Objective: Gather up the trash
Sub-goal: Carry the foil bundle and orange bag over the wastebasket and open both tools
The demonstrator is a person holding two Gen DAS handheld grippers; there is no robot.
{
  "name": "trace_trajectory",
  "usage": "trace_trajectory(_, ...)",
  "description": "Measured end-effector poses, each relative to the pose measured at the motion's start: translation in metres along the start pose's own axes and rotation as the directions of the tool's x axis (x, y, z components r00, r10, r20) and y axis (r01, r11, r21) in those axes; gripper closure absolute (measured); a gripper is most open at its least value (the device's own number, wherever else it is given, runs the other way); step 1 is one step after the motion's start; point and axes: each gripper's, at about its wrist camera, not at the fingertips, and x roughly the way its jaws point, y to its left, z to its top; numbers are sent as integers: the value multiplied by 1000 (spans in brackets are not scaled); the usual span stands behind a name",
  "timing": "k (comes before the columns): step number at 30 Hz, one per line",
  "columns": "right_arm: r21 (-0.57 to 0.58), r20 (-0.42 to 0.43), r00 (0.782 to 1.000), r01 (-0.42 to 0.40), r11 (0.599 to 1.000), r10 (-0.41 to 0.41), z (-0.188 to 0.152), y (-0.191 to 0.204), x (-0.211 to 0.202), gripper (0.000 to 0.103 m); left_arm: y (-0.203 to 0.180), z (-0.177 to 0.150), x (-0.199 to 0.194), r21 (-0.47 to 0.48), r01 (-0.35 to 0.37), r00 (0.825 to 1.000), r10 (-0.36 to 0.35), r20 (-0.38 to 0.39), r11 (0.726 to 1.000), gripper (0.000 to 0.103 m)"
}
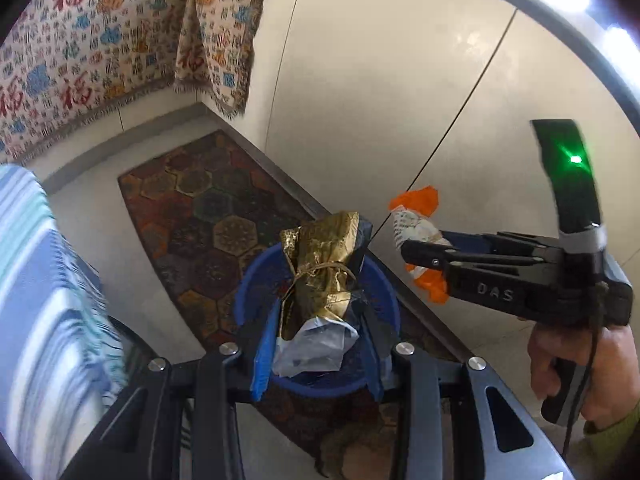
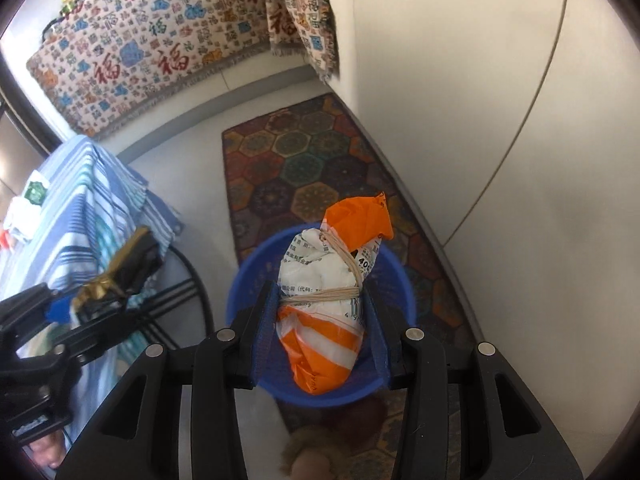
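My left gripper [image 1: 320, 312] is shut on a gold and dark wrapper bundle [image 1: 324, 276] tied with a rubber band, with pale plastic at its lower end. It hangs over a blue bin [image 1: 384, 292] on the floor. My right gripper [image 2: 324, 312] is shut on an orange and white bag bundle [image 2: 332, 304] bound with rubber bands, above the same blue bin [image 2: 244, 292]. In the left wrist view the right gripper [image 1: 412, 256] comes in from the right with the orange bundle [image 1: 416, 228]. The left gripper [image 2: 92, 296] shows at the left of the right wrist view.
A dark hexagon-patterned rug [image 2: 304, 168] lies under the bin on a pale tiled floor [image 1: 400, 100]. A patterned throw with red characters [image 2: 140, 52] covers furniture at the back. A blue-striped cloth [image 2: 80, 208] drapes over a table at the left. A hand [image 1: 576, 368] grips the right handle.
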Motion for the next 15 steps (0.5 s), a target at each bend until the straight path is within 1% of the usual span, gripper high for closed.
trace_trajectory(6, 62, -17, 1000, -20, 998, 22, 3, -24, 10, 60, -1, 5, 35, -20, 8, 999, -9, -31, 1000, 66)
trace_trajectory(12, 140, -22, 998, -61, 988, 64, 4, -36, 18, 59, -2, 10, 57, -18, 15, 999, -16, -36, 1000, 64)
trace_trajectory(13, 149, -18, 997, -66, 987, 69, 5, -37, 18, 58, -2, 10, 61, -16, 11, 999, -12, -36, 1000, 62)
trace_trajectory(15, 167, -7, 998, -68, 984, 70, 5, -40, 18, 56, -1, 12, 71, -17, 6, 999, -7, -41, 1000, 53)
